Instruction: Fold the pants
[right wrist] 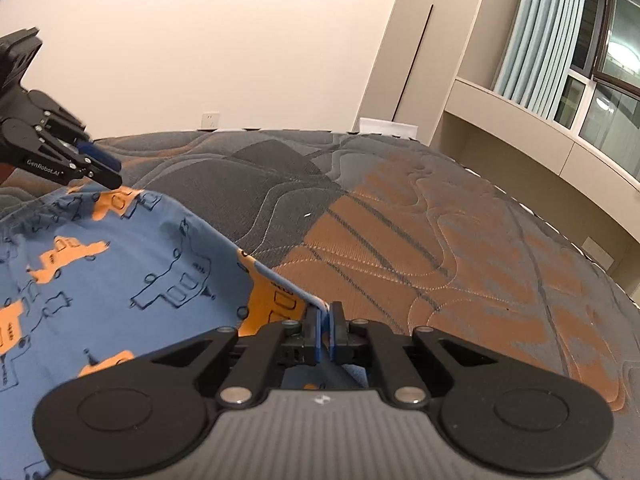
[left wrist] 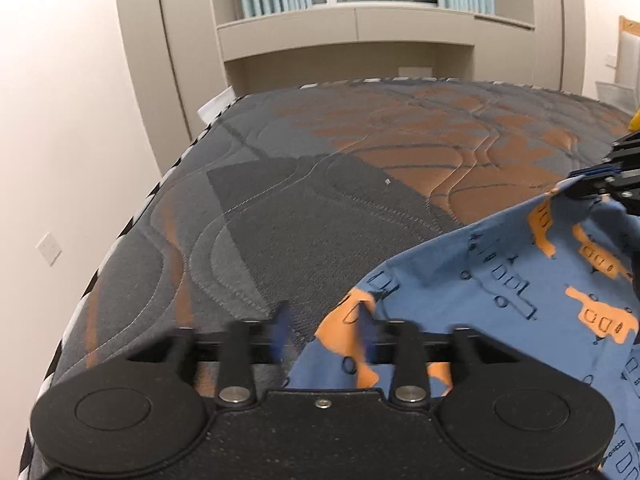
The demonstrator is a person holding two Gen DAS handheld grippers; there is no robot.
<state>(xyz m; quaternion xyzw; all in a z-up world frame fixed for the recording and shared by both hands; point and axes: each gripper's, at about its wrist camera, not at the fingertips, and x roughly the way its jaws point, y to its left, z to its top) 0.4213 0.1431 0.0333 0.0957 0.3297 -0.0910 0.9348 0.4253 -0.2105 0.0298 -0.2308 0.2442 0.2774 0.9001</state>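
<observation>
Blue pants (right wrist: 120,264) lie spread on the mattress (right wrist: 400,220) near its front edge; right hand-held gripper (right wrist: 325,330) pinches their hem tight, left hand-held gripper (left wrist: 326,328) parted, cloth loose between.

Ahead of the left gripper (left wrist: 325,330), from ten to one o'clock, the quilted grey-and-orange mattress top (left wrist: 304,184) lies bare and flat to its far edge. From two to five o'clock the blue cotton pants with orange truck prints (left wrist: 516,280) cover the surface, one fold lifted at two o'clock by the right gripper (left wrist: 596,190). Beyond the mattress a beige wall cabinet (left wrist: 344,36) closes twelve o'clock, and a cream wall (left wrist: 60,120) closes nine.
</observation>
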